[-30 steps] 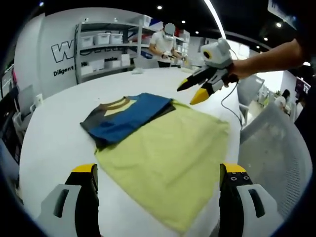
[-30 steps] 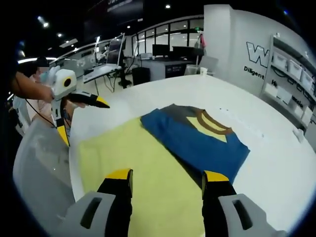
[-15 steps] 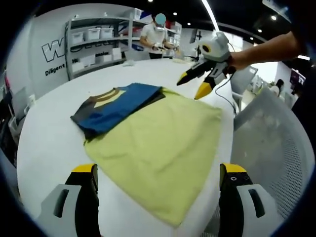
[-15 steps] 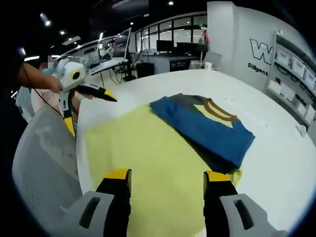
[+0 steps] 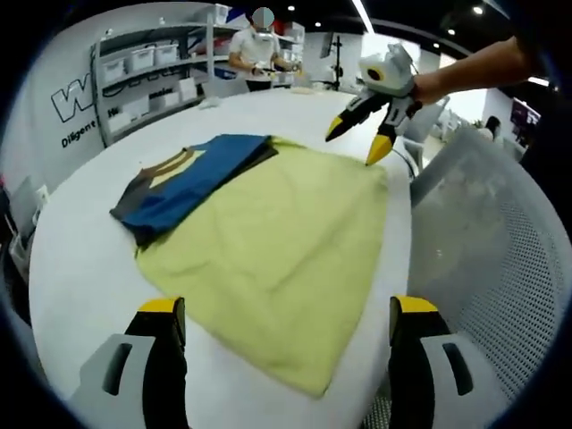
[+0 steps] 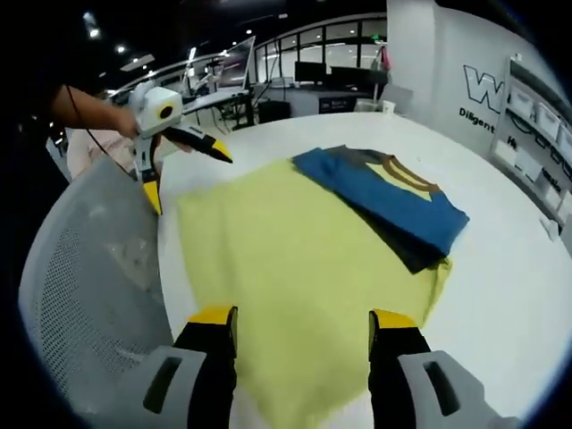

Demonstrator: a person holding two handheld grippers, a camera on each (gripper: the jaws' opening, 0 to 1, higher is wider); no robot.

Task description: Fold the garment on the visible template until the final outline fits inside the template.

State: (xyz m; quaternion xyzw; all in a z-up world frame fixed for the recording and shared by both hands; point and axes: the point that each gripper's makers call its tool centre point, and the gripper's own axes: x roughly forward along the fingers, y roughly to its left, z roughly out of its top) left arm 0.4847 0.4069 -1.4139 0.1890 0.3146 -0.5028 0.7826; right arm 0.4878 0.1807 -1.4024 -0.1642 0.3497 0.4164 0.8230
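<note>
We hold both grippers spread — left gripper, right gripper. The folded garment lies across the yellow template's far edge.

You have a round white table under everything, with a grey mesh chair just beside its near edge. Behind it, shelving holds white storage bins, and a person in a white shirt stands at the far side. Desks with monitors line the windows.
</note>
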